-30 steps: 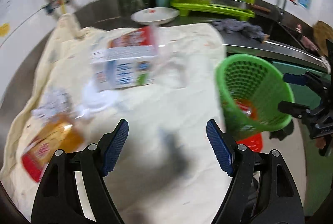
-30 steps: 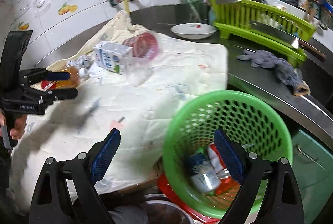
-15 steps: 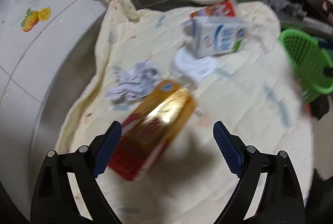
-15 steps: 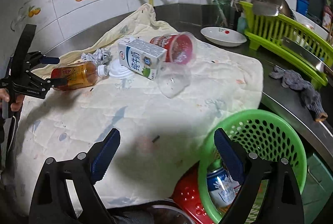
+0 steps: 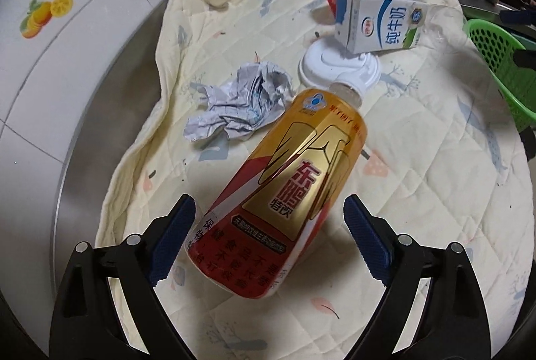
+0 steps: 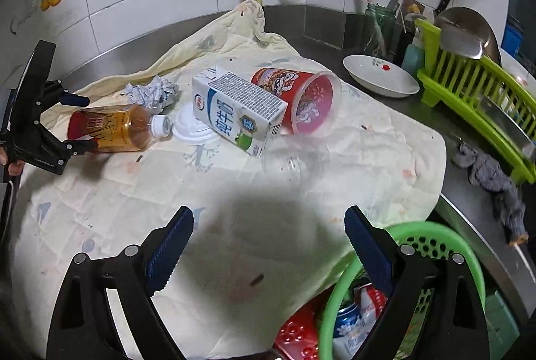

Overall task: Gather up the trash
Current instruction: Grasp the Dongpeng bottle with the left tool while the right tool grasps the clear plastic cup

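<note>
— Blue-padded and spread wide, the left gripper [image 5: 268, 232] straddles the base of the amber drink bottle [image 5: 278, 202]. The bottle lies on its side on the cream quilted cloth [image 5: 418, 159] that covers the steel bench [image 6: 475, 139], white cap end pointing away.

— Do the pads press on it?

— The left finger [image 5: 174, 232] sits right at the bottle's red label; the right one stands clear with cloth showing between. I would not call it gripped.

— And the other one?

— The right gripper [image 6: 268, 239] is just as wide and has nothing in it; it hangs over bare cloth near the bench edge, its right finger in front of the green basket [image 6: 432, 236].

— What is in that basket?

— At least two drink cans, one blue and white, one red and white. The basket sits below the bench edge beside something red and perforated that I cannot identify.

— Other trash on the cloth?

— A crumpled paper ball [image 5: 241, 102] just beside the bottle's shoulder. A white plastic lid [image 5: 338, 68] at the bottle's cap. A milk carton [image 6: 241, 109] on its side, partly over that lid, with a red printed cup [image 6: 298, 95] tipped over behind it, mouth toward the basket side. A clear plastic cup [image 6: 291, 159] lies just beside the carton, hard to make out.

— Anything in the cups?

— Both look empty.
</note>
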Demonstrator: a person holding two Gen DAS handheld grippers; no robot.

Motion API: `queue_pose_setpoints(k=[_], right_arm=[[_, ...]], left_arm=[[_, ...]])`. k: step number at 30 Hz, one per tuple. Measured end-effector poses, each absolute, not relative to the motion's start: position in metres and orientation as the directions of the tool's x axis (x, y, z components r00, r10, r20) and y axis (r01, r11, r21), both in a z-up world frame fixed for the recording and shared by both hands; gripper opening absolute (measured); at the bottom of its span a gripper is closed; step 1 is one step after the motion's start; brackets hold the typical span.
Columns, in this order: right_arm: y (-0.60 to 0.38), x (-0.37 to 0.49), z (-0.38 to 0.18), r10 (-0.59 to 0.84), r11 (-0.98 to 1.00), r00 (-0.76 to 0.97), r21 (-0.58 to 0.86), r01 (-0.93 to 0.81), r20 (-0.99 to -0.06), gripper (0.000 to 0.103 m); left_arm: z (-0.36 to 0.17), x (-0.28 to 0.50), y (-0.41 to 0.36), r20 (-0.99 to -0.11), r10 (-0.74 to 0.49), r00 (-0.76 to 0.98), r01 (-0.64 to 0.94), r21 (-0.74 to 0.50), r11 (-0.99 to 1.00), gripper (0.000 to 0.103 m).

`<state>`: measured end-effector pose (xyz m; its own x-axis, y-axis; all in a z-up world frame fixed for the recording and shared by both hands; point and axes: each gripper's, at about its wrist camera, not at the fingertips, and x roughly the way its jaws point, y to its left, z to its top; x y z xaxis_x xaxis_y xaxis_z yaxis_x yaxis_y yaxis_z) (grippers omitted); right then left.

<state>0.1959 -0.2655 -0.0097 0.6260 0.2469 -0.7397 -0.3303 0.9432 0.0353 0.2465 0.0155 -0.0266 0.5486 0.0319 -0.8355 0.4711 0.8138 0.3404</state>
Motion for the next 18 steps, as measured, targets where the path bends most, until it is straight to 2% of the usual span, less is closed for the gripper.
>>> queue_pose_setpoints(k=[5, 12, 18], right_arm=[[-0.269, 0.219, -0.018, 0.242, 0.951, 0.61, 0.06, -0.302, -0.755, 0.088], [-0.263, 0.24, -0.035, 0.218, 0.967, 0.614, 0.083, -0.241, -0.759, 0.088], [-0.248, 0.254, -0.048, 0.134, 0.982, 0.645, 0.015, -0.187, -0.753, 0.088]], left_arm=[[-0.033, 0.255, 0.017, -0.854, 0.023, 0.52, 0.476, 0.312, 0.822, 0.088], [-0.033, 0.251, 0.012, -0.86, 0.018, 0.511, 0.479, 0.301, 0.825, 0.08], [-0.025, 0.247, 0.019, -0.872, -0.03, 0.489, 0.473, 0.236, 0.849, 0.074]])
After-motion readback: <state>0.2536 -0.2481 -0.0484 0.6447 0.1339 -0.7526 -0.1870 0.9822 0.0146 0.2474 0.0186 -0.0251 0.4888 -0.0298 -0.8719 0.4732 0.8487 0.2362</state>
